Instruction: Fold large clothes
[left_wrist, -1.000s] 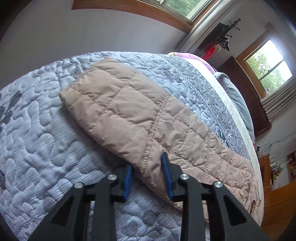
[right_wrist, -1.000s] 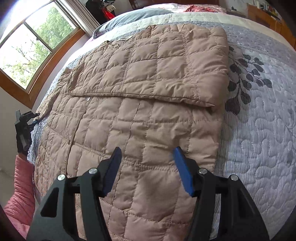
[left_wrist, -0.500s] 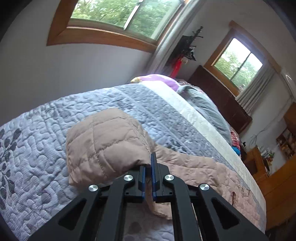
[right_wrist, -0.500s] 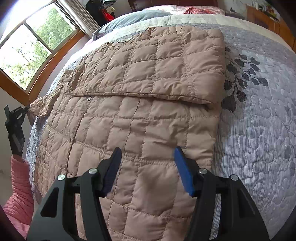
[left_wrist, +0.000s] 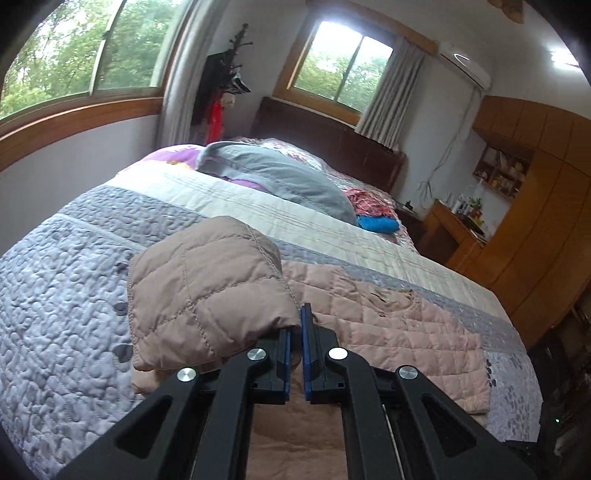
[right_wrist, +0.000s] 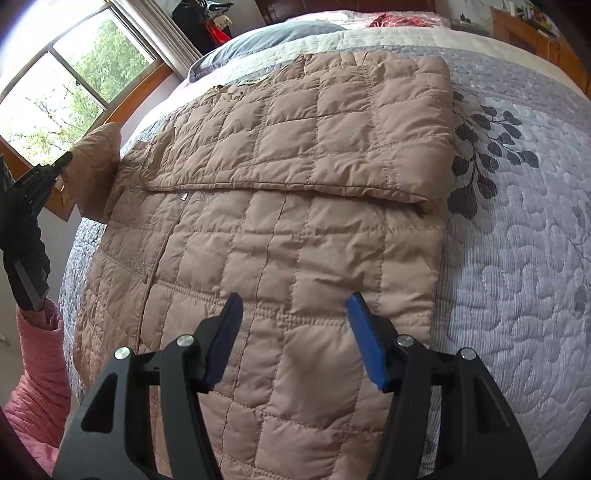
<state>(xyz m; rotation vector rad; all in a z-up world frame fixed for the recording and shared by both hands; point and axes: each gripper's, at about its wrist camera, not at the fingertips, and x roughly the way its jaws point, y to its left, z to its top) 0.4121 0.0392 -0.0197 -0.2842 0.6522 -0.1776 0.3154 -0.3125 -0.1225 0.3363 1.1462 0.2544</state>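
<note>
Left tool clenched on the cuff end of the beige quilted puffer jacket's sleeve. Sleeve is lifted clear of the grey-lilac quilted bedspread, so it can swing across the body. My read: second-sleeve fold in progress.

Right tool released, jaws apart, hovering over the jacket's lower body panel, gripping nothing. Whether it touches the fabric I can't tell. Probably parked there to pin the body if it drags.

Jacket lies spread on the bed, the other sleeve already folded across the chest.

View differences:
- Left wrist: shows the pinch close-up plus the grey pillow; most of the jacket is hidden behind the bunched sleeve.
- Right wrist: shows the full layout, the folded sleeve, and my left hand in a black glove raising the sleeve at the bed's edge.
</note>
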